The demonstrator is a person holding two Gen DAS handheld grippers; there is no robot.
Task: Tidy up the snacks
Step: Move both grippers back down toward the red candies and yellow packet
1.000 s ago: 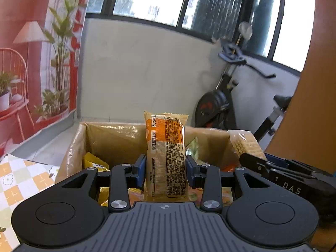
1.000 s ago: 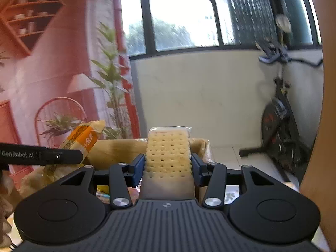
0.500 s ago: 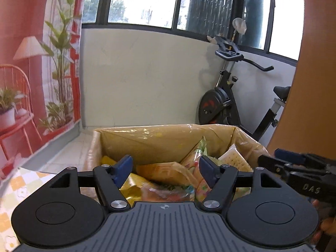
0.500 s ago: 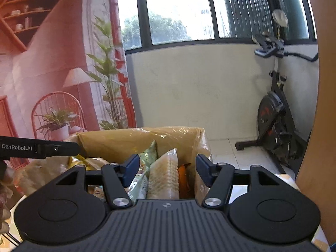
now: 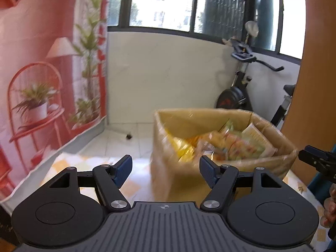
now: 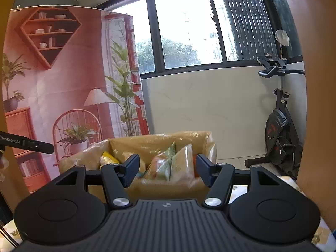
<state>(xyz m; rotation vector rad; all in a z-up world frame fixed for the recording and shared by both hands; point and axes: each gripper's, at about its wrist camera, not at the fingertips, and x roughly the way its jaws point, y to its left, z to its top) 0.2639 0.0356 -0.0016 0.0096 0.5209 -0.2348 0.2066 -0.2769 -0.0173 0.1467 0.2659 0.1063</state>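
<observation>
Left wrist view, left gripper (image 5: 166, 169) opening (empty), snack box (image 5: 220, 147)

White lettering "GenRobot.AI" is showing on the black finger of the left tool (image 6: 27, 143), at the left edge of the right wrist view. Snack wrapper print is blurring, unreadable.

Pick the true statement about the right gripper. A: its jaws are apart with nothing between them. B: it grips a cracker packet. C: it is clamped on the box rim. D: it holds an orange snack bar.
A: in the right wrist view the right gripper has its jaws spread and empty, while the snack packets lie beyond it in the cardboard box.
</observation>
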